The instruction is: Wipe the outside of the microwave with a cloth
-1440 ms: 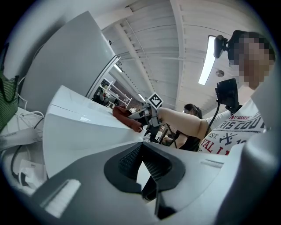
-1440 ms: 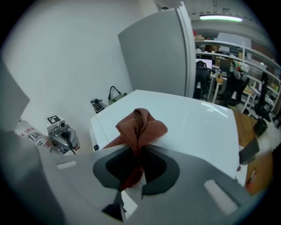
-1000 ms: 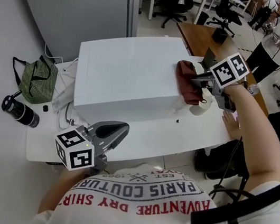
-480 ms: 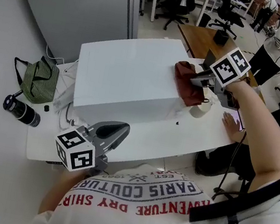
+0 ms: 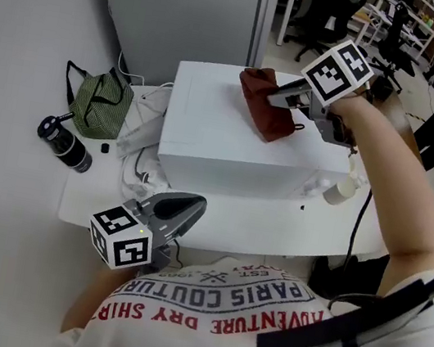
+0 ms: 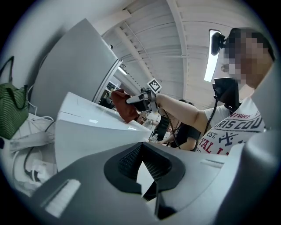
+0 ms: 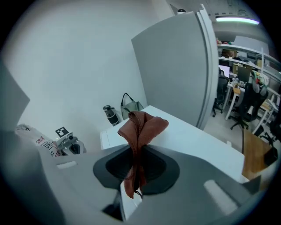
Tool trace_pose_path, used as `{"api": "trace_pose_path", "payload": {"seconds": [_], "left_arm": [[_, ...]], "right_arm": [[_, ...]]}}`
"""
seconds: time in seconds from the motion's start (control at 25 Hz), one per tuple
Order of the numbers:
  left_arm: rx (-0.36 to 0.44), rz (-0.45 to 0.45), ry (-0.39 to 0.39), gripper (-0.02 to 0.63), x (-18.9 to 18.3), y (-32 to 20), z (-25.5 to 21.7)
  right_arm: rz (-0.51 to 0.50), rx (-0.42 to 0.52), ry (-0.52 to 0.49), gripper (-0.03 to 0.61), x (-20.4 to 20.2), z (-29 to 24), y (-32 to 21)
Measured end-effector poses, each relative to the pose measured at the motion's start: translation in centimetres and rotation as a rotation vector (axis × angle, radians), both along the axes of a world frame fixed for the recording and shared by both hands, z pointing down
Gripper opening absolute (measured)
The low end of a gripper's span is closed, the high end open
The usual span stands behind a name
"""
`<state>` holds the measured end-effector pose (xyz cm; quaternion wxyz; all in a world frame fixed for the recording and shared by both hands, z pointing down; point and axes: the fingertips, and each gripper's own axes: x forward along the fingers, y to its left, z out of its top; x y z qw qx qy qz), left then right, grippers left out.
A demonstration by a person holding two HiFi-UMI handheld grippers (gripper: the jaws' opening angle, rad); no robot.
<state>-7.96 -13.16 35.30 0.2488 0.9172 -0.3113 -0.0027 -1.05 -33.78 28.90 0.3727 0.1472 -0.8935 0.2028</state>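
Observation:
The white microwave (image 5: 223, 140) stands on the white table (image 5: 274, 224). A dark red cloth (image 5: 263, 110) lies bunched on its top, near the back, with my right gripper (image 5: 284, 101) shut on it. In the right gripper view the cloth (image 7: 140, 129) hangs pinched between the jaws above the microwave's top (image 7: 189, 136). My left gripper (image 5: 187, 203) hovers at the table's near edge, in front of the microwave's front left corner, shut with nothing in it. From the left gripper view I see the microwave (image 6: 88, 132) and the cloth (image 6: 123, 105) beyond its shut jaws.
A green striped bag (image 5: 101, 102) and a black bottle (image 5: 64, 146) lie on the table left of the microwave, with white cables (image 5: 141, 155) beside it. A white cup (image 5: 339, 190) stands at the right. A grey partition (image 5: 180, 4) rises behind; office chairs stand farther back.
My right gripper has carried the cloth from the microwave's right edge leftward across its top towards the back. The left gripper has stayed put.

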Motion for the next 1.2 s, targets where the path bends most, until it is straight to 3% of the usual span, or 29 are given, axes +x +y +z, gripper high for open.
{"api": "trace_pose_path", "payload": {"seconds": [0.08, 0.28, 0.56, 0.72, 0.92, 1.2], "left_arm": [[-0.004, -0.054, 0.003, 0.0, -2.1, 0.3, 0.2], [-0.015, -0.167, -0.01, 0.0, -5.2, 2.3, -0.3], [-0.026, -0.293, 0.001, 0.0, -10.5, 3.4, 0.5], [-0.024, -0.323, 0.002, 0.0, -11.6, 3.4, 0.5], [-0.033, -0.322, 0.008, 0.0, -11.7, 2.8, 0.6], [-0.031, -0.278, 0.009, 0.0, -10.1, 1.5, 0.8]], "right_arm": [[-0.04, -0.006, -0.03, 0.043, -4.1, 0.0, -0.6], [-0.127, -0.048, -0.075, 0.043, -10.2, 0.5, 0.2], [-0.198, -0.067, -0.018, 0.043, -17.6, 3.4, -0.6], [-0.205, -0.054, 0.06, 0.043, -18.4, 5.8, -1.4], [-0.184, -0.069, 0.081, 0.043, -18.1, 6.5, -2.3], [-0.137, -0.049, 0.114, 0.044, -14.7, 6.7, -4.2]]}}
